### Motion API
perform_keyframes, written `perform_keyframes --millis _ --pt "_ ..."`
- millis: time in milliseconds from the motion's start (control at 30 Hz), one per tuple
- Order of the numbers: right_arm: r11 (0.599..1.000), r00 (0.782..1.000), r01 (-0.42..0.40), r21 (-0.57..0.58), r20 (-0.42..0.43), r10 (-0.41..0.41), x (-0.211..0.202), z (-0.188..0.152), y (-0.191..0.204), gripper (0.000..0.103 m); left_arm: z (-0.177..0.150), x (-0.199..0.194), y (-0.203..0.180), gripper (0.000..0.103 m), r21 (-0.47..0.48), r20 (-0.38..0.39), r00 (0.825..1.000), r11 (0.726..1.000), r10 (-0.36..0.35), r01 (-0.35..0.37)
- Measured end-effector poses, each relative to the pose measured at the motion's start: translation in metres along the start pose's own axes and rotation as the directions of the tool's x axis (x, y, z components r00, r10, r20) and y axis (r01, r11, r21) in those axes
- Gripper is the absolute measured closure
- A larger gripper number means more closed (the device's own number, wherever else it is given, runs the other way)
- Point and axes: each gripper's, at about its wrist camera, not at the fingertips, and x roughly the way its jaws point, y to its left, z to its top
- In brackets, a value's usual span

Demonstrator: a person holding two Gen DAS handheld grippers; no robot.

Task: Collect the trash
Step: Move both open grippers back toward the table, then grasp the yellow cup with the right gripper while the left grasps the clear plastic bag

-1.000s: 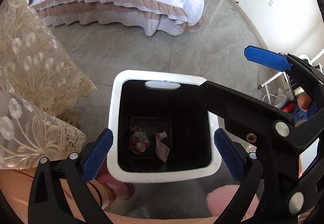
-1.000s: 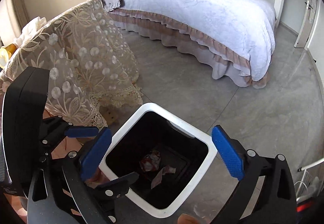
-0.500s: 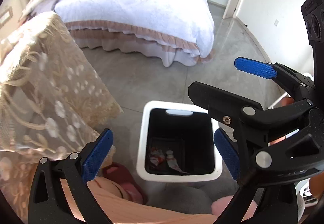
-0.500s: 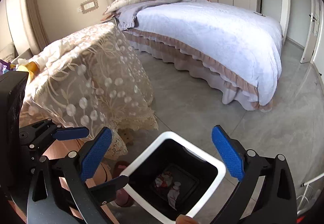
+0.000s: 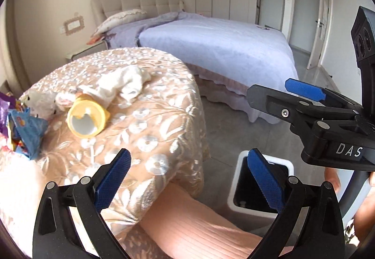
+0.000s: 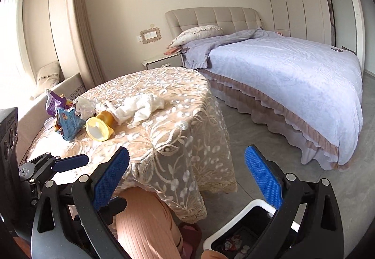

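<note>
Grippers: your left gripper [image 5: 187, 179] and your right gripper [image 6: 187, 179] are both spread wide with nothing between the blue pads, released and empty.
Left gripper's position: you hold it over the near edge of the round table [image 5: 164, 123], its right pad above the trash bin [image 5: 236, 188].
Right gripper's position: it hangs to the right of the left one, above the floor between table and bin [image 6: 225, 228]; from the left camera you see its pad and black body at the right edge.
Cup: a yellow cup [image 5: 86, 118] lies on its side on the lace cloth, mouth facing you, left of the table's middle [image 6: 99, 126].
Tissue: a crumpled white tissue [image 5: 124, 82] sits just behind the cup, touching it, stretching toward the far right [image 6: 140, 106].
Wrappers: a blue snack wrapper [image 6: 68, 124] lies just left of the cup, and a purple wrapper [image 6: 52, 102] sits behind it at the table's left edge.
Bin: white rim, black inside, standing on the floor right of the table; you can see scraps of trash [image 6: 234, 245] already at its bottom.
Background: a bed [image 6: 293, 76] fills the far right of the room.
</note>
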Motion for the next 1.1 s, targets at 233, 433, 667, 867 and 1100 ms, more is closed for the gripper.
perform_keyframes --millis 233,433,667,867,1100 --pt "0.994 0.996 -0.084 -0.075 -0.005 0.084 0.019 0.011 0.058 0.005 -0.009 -0.032 0.061 0.005 -0.094 0.038 0.991 0.988 0.129 -0.125" --pt "0.981 0.990 -0.137 -0.134 -0.050 0.131 0.050 0.019 0.106 0.005 -0.021 -0.057 0.122 0.005 -0.166 0.038 0.965 0.954 0.258 -0.248" --pt "0.977 0.979 -0.143 -0.160 -0.165 0.116 0.106 0.028 0.150 0.005 -0.035 -0.051 0.183 0.005 -0.246 -0.058 0.949 0.917 0.310 -0.314" --pt "0.978 0.966 -0.087 -0.189 -0.257 0.037 0.152 0.029 0.175 0.005 -0.043 -0.033 0.203 0.005 -0.234 -0.126 0.943 0.915 0.308 -0.330" --pt "0.972 0.957 -0.076 -0.222 -0.289 0.009 0.166 0.022 0.183 0.019 -0.041 -0.018 0.212 0.005 -0.251 -0.152 0.951 0.920 0.270 -0.301"
